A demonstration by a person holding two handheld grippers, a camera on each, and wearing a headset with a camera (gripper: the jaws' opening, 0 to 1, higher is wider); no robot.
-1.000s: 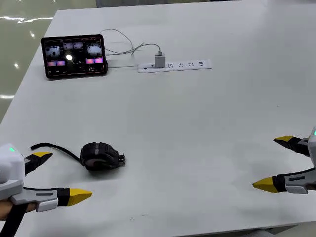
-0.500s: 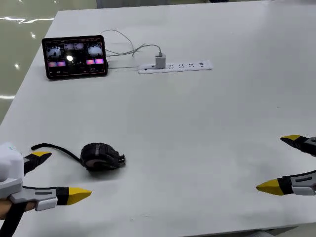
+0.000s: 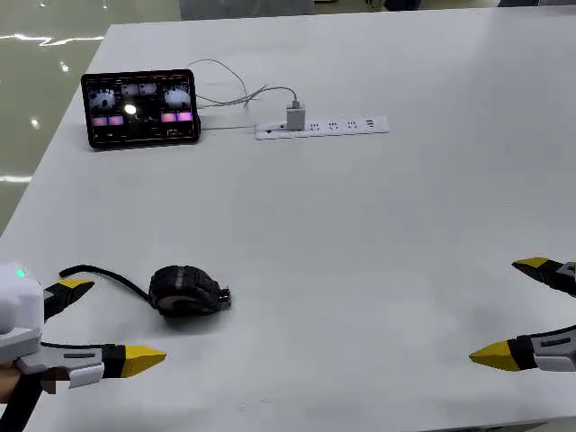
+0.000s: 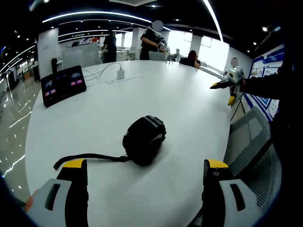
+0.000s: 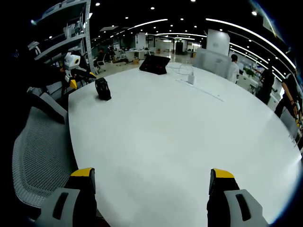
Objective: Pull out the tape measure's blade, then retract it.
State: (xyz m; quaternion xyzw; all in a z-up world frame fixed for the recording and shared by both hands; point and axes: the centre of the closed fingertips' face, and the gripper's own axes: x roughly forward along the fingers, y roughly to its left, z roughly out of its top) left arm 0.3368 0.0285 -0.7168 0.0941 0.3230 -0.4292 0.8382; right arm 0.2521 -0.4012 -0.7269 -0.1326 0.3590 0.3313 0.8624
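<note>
A tape measure (image 3: pixel 187 290) is lying on the tabletop (image 3: pixel 360 234), likely rigid and light; grip its body. The left claw (image 3: pixel 121 321) and right claw (image 3: pixel 504 310) are hanging released.

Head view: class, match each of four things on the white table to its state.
1. tape measure
2. tablet
3. power strip
4. right gripper

A. open, holding nothing
B. screen lit
C. black strap trailing left
D. white charger plugged in

Pairs: 1-C, 2-B, 3-D, 4-A
</note>
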